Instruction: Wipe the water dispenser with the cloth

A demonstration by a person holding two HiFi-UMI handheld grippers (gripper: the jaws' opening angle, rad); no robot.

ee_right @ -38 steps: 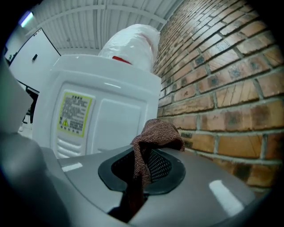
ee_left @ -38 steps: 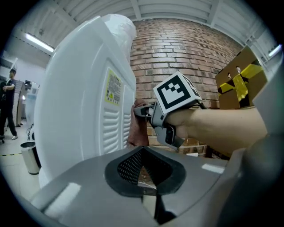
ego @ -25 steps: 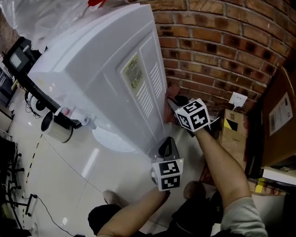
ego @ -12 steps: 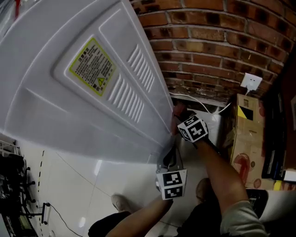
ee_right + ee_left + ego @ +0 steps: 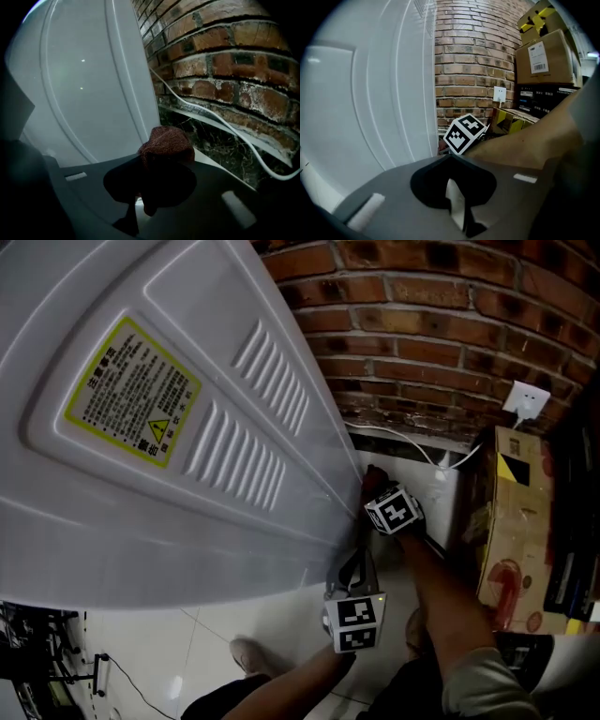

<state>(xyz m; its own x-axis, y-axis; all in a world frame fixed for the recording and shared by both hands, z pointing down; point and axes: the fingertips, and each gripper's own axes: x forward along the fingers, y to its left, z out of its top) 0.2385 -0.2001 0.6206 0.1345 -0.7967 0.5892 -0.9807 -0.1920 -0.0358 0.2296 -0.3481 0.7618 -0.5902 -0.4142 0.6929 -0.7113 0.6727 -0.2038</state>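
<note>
The water dispenser (image 5: 112, 502) carries one yellow label (image 5: 131, 390) with black Chinese print and a warning triangle; the print is too small to read. Beside the label are two banks of vent slots (image 5: 234, 456). On the brick wall (image 5: 422, 324) sits one white wall socket (image 5: 525, 401), with one white cable (image 5: 211, 119) running along the wall's foot.

There are two hand-held grippers. The right hand-held gripper (image 5: 143, 199) is clamped narrow on the one reddish-brown cloth (image 5: 166, 143), which is bunched up just beside the lower edge of the dispenser's white back panel, near the wall. The left hand-held gripper (image 5: 461, 211) has its jaws drawn together with nothing between them.

Only the left gripper view shows the stacked cardboard boxes (image 5: 543, 51), one of them bearing a white barcode sticker whose text I cannot read. Only the right gripper view shows the cloth's weave. Only the head view shows the yellow label.
</note>
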